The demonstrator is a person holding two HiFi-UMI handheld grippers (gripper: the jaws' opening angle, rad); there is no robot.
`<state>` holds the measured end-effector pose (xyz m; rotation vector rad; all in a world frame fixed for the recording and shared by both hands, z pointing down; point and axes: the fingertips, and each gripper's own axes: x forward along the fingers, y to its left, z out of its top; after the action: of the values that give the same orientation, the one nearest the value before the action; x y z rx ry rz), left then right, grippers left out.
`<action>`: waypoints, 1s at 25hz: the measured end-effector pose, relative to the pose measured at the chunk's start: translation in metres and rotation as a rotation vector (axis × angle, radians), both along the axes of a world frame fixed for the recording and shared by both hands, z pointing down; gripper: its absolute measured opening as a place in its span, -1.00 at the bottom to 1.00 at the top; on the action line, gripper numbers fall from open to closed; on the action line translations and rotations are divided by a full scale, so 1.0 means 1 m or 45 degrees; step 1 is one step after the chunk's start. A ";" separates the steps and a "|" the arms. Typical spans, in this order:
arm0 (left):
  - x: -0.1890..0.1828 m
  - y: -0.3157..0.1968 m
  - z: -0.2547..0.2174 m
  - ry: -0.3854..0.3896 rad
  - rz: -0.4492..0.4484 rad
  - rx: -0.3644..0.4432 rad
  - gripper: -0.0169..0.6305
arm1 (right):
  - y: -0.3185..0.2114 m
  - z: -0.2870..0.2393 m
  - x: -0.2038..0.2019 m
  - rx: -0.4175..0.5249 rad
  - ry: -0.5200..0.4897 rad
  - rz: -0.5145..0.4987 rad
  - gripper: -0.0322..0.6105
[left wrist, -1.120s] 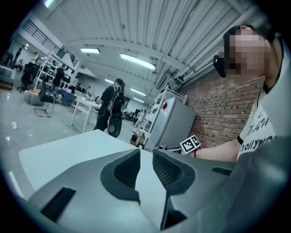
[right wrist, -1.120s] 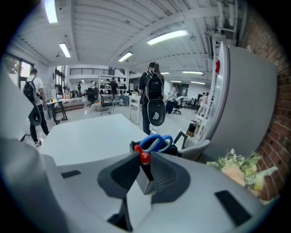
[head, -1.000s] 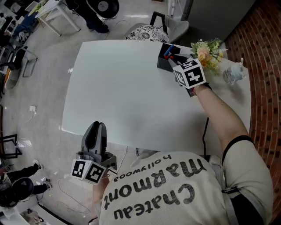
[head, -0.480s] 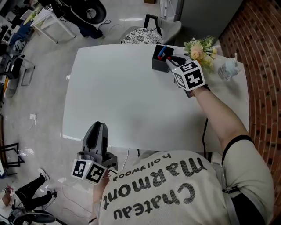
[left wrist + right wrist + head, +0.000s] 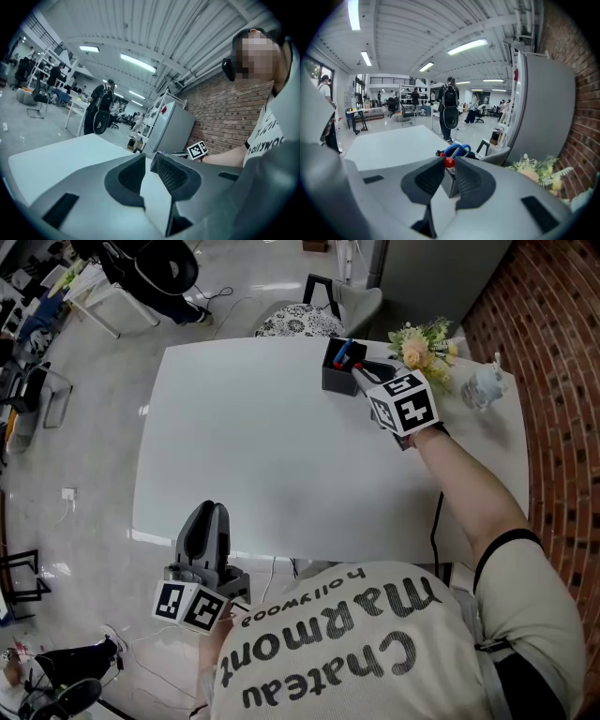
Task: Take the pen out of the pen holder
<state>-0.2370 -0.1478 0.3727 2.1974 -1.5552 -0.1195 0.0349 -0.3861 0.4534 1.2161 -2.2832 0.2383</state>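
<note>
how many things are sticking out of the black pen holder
2: blue-handled scissors behind, a red-capped pen between the right gripper's jaws. More may be hidden inside the black pen holder.

black pen holder [image 5: 337,381], perhaps red-capped pen [image 5: 449,162]

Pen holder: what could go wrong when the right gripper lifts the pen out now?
The right gripper pinches the red-capped pen only at its jaw tips, so it may slip. The blue-handled scissors stand right beside it and could be dragged up. The left gripper is far off, so the pen holder may lift or tip.
</note>
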 end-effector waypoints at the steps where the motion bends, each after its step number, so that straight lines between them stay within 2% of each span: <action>1: 0.000 0.001 0.000 -0.005 0.000 0.002 -0.72 | 0.001 0.000 0.000 0.001 0.000 0.001 -0.68; 25: -0.002 0.004 -0.001 0.022 0.011 0.025 -0.72 | 0.015 -0.017 0.002 0.028 0.004 0.005 -0.68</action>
<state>-0.2392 -0.1434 0.3722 2.2121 -1.5418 -0.1518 0.0371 -0.3710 0.4368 1.2310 -2.2870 0.2129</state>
